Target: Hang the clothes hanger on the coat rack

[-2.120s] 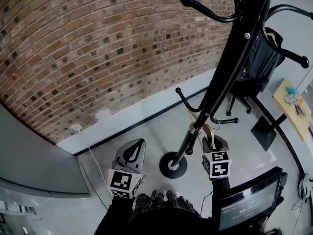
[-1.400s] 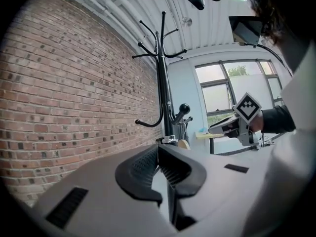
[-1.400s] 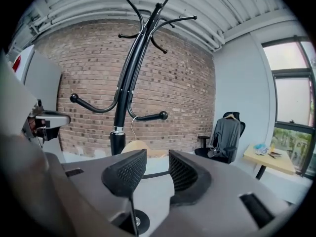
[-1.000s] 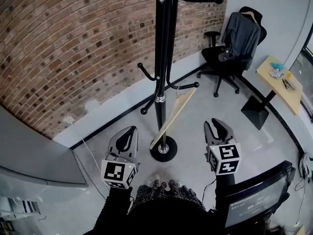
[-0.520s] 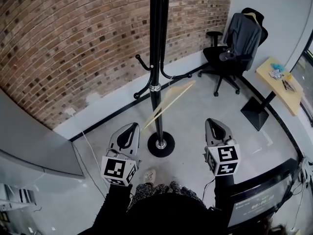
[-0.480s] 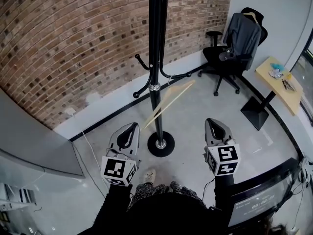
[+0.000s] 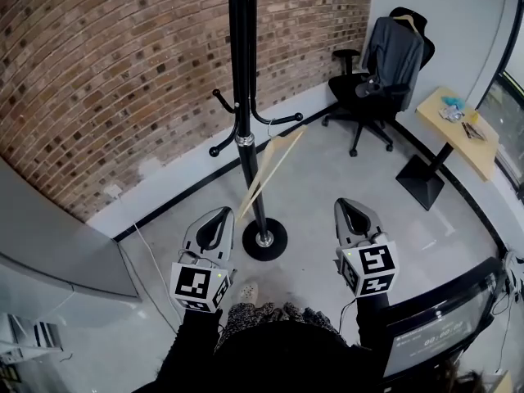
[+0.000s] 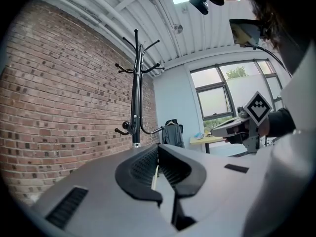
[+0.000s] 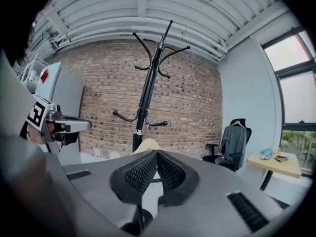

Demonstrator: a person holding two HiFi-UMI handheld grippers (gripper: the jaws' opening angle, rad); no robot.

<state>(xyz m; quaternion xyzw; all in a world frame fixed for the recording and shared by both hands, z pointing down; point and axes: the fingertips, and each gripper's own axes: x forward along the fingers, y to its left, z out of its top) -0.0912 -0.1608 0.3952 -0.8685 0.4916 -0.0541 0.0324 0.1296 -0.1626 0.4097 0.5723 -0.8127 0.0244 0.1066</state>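
The black coat rack [image 7: 239, 97] stands before the brick wall, also visible as the coat rack [image 8: 135, 98] and the coat rack [image 9: 147, 93]. A wooden clothes hanger [image 7: 266, 174] hangs tilted from one of its lower hooks, with no gripper touching it; in the right gripper view the hanger [image 9: 148, 143] peeks over the jaws. My left gripper [image 7: 219, 219] and right gripper [image 7: 350, 210] are held level, well short of the rack, either side of its base. Both are shut with nothing between the pads, as the left gripper [image 8: 157, 149] and right gripper [image 9: 157, 154] show.
An office chair [image 7: 372, 72] with a dark jacket over it stands at the back right beside a small wooden table [image 7: 458, 129]. A grey cabinet [image 7: 49, 252] is at the left. A monitor [image 7: 442, 334] sits at the lower right. The rack's round base [image 7: 264, 240] rests on the concrete floor.
The right gripper let go of the hanger on the lower hook and its jaws shut. Both grippers drew back from the rack, which now sits farther away and leftward; the hanger swings.
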